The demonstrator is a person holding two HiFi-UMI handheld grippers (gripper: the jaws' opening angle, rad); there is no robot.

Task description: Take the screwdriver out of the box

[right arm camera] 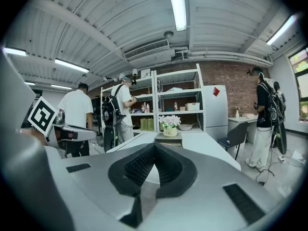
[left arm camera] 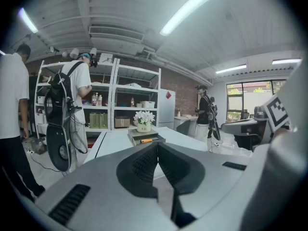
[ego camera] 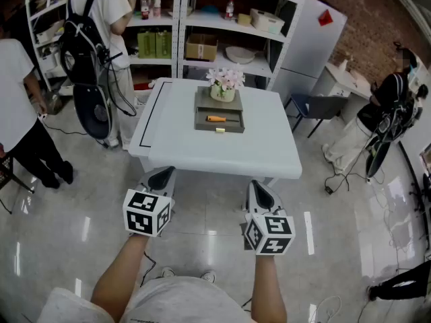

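- The screwdriver (ego camera: 217, 119) lay in the open drawer of a little grey box (ego camera: 204, 102). The box sat in the middle of a white table (ego camera: 269, 150), well away from us.
- We thought it would be light and hard, not bendy, so one gripper could lift it.
- We thought the best place to grab it was the middle of the fat orange handle. The thin metal end looked like it could slip out of the jaws.
- It looked very small from where we stood. We saw an orange handle on the left and a thin dark bit going off to the right.
- It lay flat and sideways in the drawer, with some room around it.
- A pot of pale flowers (ego camera: 224, 86) sat on top of the box, just behind the drawer. We thought a bump could tip it, so we would have to reach in with care.
- Our left gripper (ego camera: 161, 171) had its jaws pressed together with nothing in them.
- Our right gripper (ego camera: 256, 184) was the same, jaws together and nothing held.
- Both grippers hung over the shiny floor on our side of the table and pointed toward it.
- We thought one gripper would need to open its jaws before it could take the handle.
- Some people stood by the shelves (ego camera: 202, 19) and off to the right, away from the table.
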